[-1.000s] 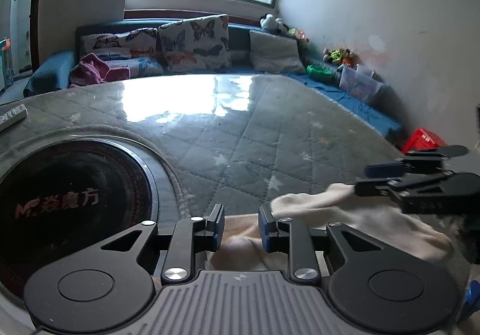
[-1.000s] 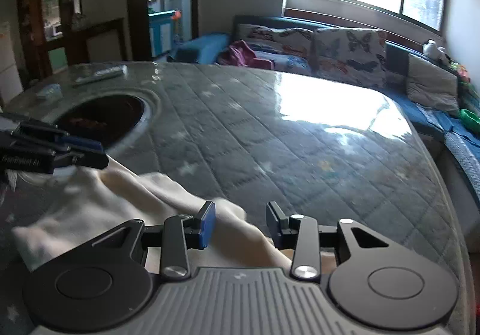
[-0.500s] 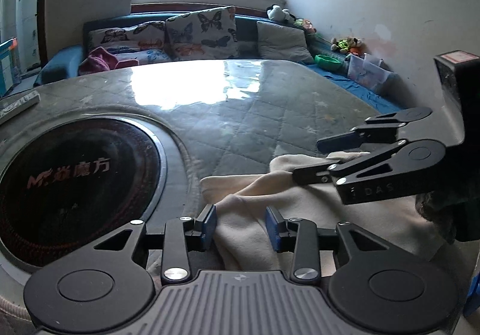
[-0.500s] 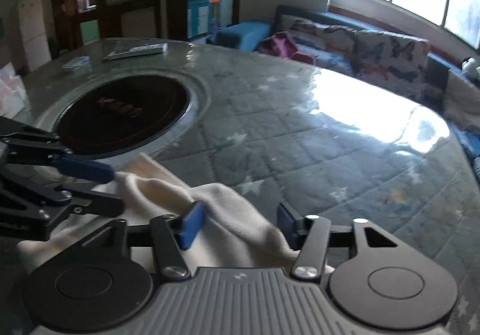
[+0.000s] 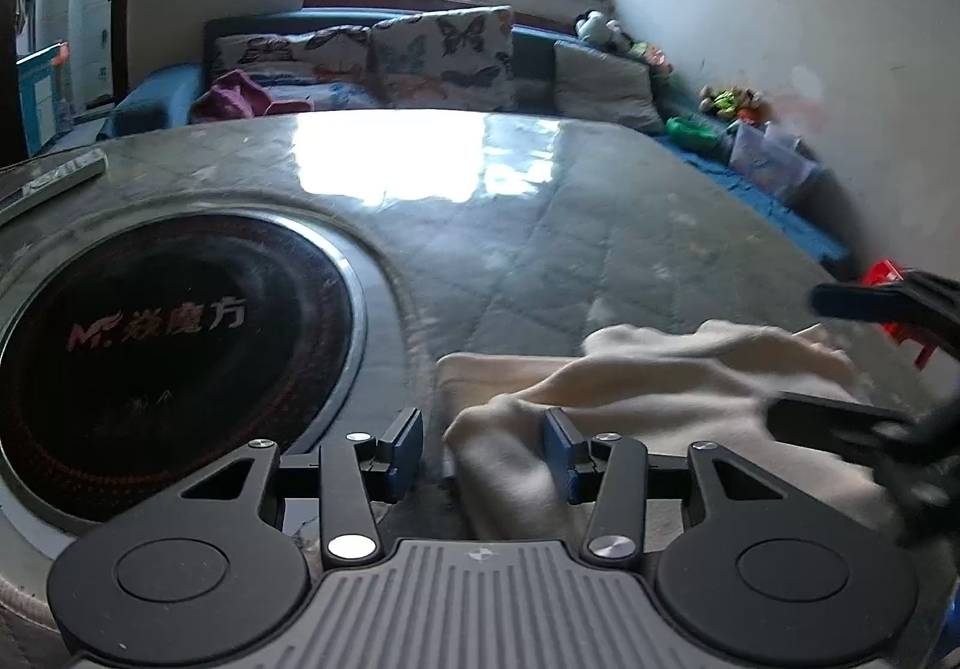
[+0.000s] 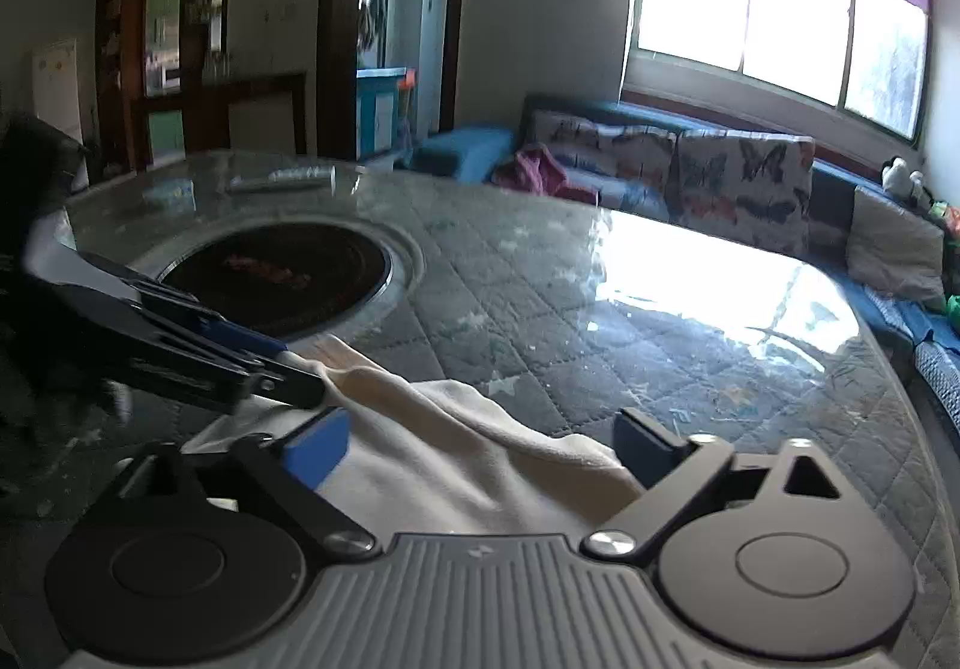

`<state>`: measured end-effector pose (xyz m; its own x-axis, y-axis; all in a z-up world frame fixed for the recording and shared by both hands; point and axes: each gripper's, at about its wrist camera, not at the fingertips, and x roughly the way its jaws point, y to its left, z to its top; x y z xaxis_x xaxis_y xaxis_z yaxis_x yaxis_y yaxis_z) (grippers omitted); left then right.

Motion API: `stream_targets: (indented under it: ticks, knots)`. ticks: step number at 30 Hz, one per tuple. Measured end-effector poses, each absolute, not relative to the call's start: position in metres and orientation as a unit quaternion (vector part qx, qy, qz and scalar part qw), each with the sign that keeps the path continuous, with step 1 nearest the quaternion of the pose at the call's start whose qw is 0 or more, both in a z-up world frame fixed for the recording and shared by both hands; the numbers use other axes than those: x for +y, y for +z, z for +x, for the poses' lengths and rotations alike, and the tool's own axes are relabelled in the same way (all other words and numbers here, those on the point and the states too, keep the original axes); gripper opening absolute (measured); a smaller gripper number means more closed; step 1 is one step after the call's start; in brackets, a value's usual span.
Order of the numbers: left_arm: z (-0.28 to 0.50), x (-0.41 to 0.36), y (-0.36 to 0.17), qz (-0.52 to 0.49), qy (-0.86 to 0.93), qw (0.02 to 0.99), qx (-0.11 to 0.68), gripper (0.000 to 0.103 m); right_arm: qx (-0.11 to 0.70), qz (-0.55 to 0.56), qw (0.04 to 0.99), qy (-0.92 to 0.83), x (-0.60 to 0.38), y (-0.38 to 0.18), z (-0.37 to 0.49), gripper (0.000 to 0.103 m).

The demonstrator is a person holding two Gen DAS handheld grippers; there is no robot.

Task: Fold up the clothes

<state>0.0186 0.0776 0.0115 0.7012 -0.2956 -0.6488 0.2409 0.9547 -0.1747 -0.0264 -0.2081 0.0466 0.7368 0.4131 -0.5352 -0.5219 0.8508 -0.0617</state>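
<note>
Plainly, the cream garment (image 5: 660, 387) lies crumpled on the desk (image 5: 540, 225) at five o'clock of the dark round inset (image 5: 168, 345). Both grippers' fingers are opening, cloth between them unpinched: left gripper (image 5: 480, 444), right gripper (image 6: 480, 438) (its near hem is hidden).

Both claws wider; cloth (image 6: 456, 465) released

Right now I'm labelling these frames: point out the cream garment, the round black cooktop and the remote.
cream garment (image 5: 648, 399), left wrist view, its rumpled middle.
round black cooktop (image 5: 174, 351), left wrist view, its dark glass below the lettering.
remote (image 5: 54, 177), left wrist view, its grey top face.
</note>
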Motion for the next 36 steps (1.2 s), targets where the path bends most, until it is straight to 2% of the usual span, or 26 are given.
stream_targets:
  ticks: [6,10,19,24,28,30,34,36]
  knots:
    - [0.013,0.087,0.02,-0.063,-0.146,0.922,0.352,0.053,0.254,-0.083,0.928,0.261,-0.21,0.048,-0.034,0.103]
    - [0.008,0.093,0.03,-0.074,-0.139,0.925,0.345,0.069,0.253,-0.1,0.918,0.289,-0.198,0.047,-0.047,0.103]
    - [-0.001,0.106,0.035,-0.098,-0.12,0.924,0.349,0.085,0.257,-0.193,0.872,0.37,-0.151,0.039,-0.087,0.1]
    - [-0.005,0.113,0.034,-0.133,-0.115,0.916,0.36,0.087,0.268,-0.232,0.845,0.401,-0.124,0.031,-0.1,0.082]
    - [-0.009,0.119,0.035,-0.161,-0.116,0.908,0.368,0.087,0.255,-0.268,0.834,0.408,-0.109,0.023,-0.109,0.075]
    - [-0.01,0.123,0.034,-0.179,-0.116,0.903,0.374,0.087,0.256,-0.278,0.83,0.411,-0.103,0.021,-0.112,0.06]
    - [-0.01,0.13,0.03,-0.214,-0.12,0.889,0.387,0.087,0.259,-0.29,0.828,0.404,-0.097,0.016,-0.111,0.047]
    - [-0.01,0.132,0.028,-0.23,-0.125,0.882,0.392,0.087,0.264,-0.286,0.831,0.397,-0.098,0.017,-0.11,0.035]
